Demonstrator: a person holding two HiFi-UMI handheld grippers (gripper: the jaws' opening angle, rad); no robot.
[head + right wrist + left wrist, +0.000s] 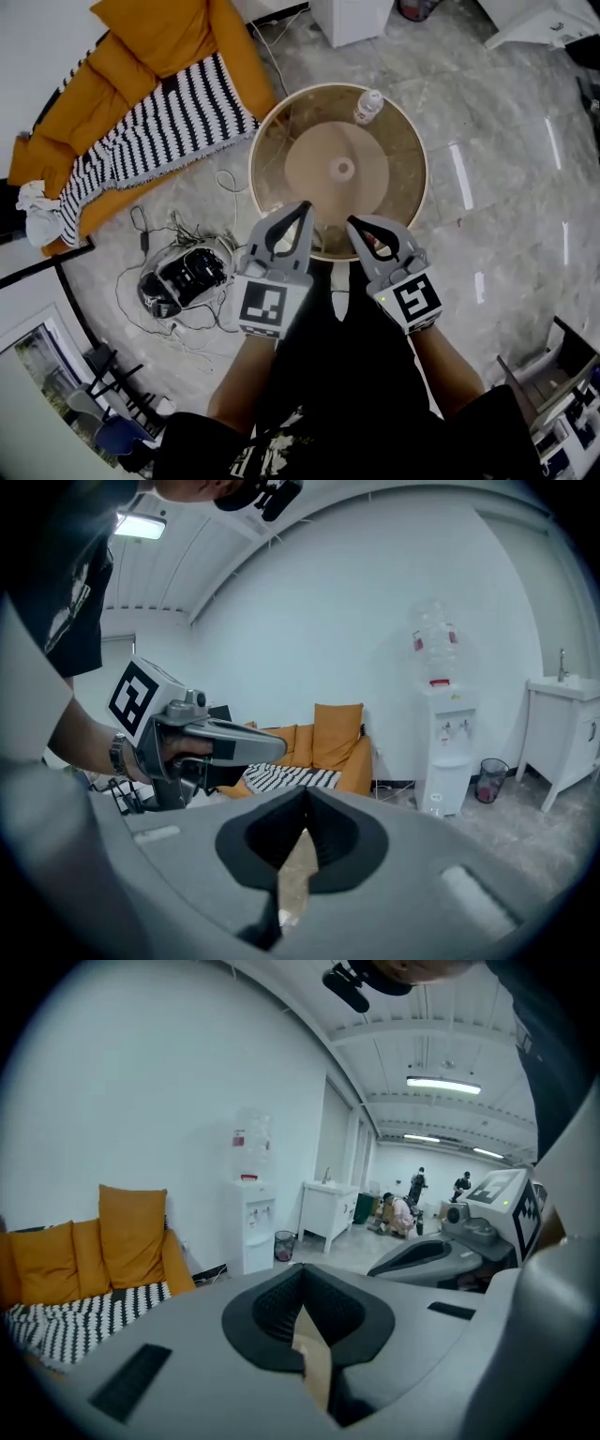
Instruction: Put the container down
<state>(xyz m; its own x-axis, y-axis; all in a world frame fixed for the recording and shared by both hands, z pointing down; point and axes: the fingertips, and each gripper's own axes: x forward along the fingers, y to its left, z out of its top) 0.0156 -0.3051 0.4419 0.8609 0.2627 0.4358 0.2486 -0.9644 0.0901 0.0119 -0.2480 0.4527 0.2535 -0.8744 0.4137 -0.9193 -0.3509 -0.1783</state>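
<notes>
Both the left gripper (pixel 303 207) and the right gripper (pixel 352 223) hang over the near rim of the round counter (pixel 281 127), fingers closed on nothing. The bottle (pixel 368 105), apparently the container, stands upright near the far rim, ahead of the right gripper, which is nearer. The floor (pixel 487 122) is marble, and an orange sofa (pixel 159 37) sits to the left.
</notes>
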